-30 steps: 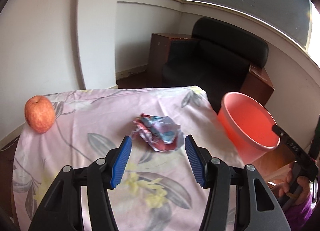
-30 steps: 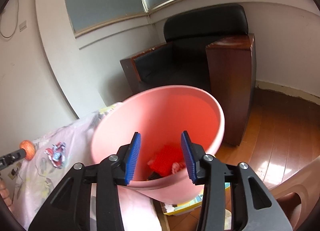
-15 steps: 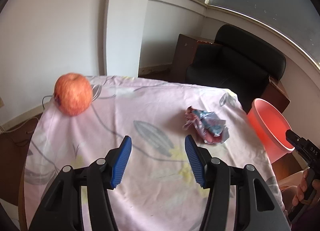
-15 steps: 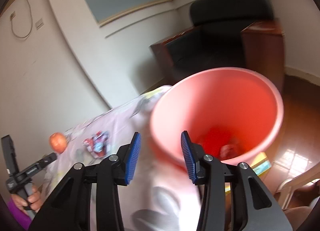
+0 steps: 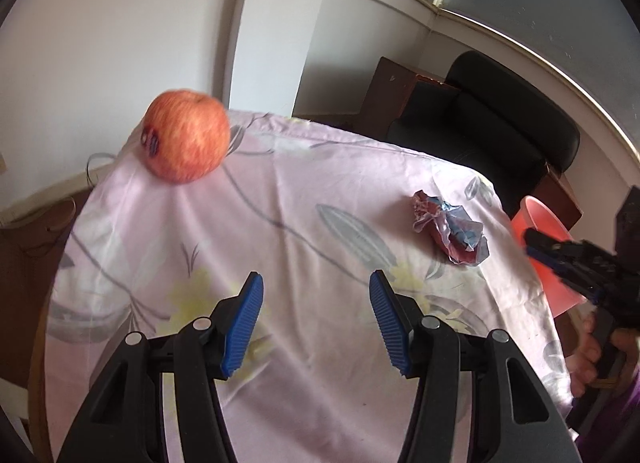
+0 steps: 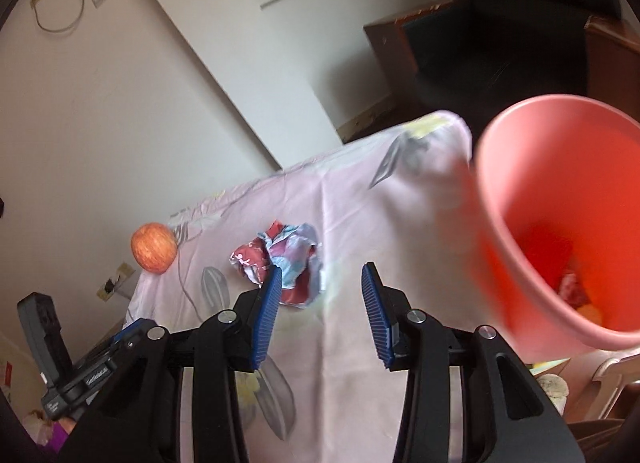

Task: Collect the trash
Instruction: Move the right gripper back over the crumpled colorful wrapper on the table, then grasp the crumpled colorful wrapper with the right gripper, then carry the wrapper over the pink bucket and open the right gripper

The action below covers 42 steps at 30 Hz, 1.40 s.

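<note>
A crumpled red, blue and white wrapper [image 5: 450, 229] lies on the floral pink tablecloth [image 5: 280, 223], right of my left gripper [image 5: 316, 321], which is open and empty over the cloth. In the right wrist view the wrapper [image 6: 280, 263] lies just beyond the left finger of my right gripper [image 6: 318, 313], also open and empty. A pink bin [image 6: 560, 223] with trash inside stands off the table's right edge; it also shows in the left wrist view [image 5: 548, 263]. My right gripper [image 5: 560, 259] shows in the left wrist view at the right.
A red apple [image 5: 186, 135] sits at the table's far left corner, also in the right wrist view [image 6: 154, 247]. A black armchair [image 5: 500, 135] and brown side tables stand behind. White walls lie beyond the table's far edge.
My left gripper has swung left, so the wrapper moved from centre to the right and the apple came closer. My right gripper swung left from above the bin toward the wrapper.
</note>
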{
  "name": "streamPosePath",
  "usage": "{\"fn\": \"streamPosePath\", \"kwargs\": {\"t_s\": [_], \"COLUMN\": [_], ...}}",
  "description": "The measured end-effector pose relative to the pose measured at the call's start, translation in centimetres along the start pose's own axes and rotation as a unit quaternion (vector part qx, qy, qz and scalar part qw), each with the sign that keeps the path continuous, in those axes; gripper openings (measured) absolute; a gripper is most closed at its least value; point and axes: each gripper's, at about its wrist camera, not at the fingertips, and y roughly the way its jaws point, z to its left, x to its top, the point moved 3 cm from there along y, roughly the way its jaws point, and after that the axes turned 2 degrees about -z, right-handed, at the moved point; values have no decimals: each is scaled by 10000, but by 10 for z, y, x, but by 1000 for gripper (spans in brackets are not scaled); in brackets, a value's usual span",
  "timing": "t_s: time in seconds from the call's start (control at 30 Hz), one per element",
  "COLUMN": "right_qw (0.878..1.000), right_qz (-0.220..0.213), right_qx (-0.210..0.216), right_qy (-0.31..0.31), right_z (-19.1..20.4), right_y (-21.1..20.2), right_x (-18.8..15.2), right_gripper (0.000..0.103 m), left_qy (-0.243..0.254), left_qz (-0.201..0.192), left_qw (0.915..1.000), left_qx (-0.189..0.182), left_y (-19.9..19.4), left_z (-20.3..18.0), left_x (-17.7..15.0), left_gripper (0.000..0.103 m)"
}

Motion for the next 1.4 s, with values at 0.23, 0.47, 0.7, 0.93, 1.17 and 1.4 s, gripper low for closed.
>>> {"fn": "streamPosePath", "kwargs": {"t_s": [0.23, 0.47, 0.7, 0.93, 1.17, 1.4], "right_qw": [9987, 9976, 9975, 9985, 9996, 9998], "right_qz": [431, 600, 533, 363, 197, -165], "right_qx": [-237, -230, -150, -34, -20, -71], "right_qy": [-127, -264, -428, -401, -218, 33], "right_z": [15, 21, 28, 27, 16, -3], "right_y": [46, 59, 48, 23, -3, -35], "right_x": [-3, -10, -19, -26, -27, -21], "right_gripper": [42, 21, 6, 6, 6, 6], "left_qy": [21, 92, 96, 164, 291, 508], "left_qz": [21, 115, 175, 208, 196, 113], "left_qw": [10000, 9999, 9998, 9995, 9991, 9984], "left_qx": [-76, -61, 74, 189, 231, 208], "left_y": [0, 5, 10, 12, 10, 5], "left_z": [-2, -9, -11, -17, -29, -47], "left_x": [-1, -2, -2, -3, -4, 0], "left_gripper": [54, 54, 54, 54, 54, 54]}}
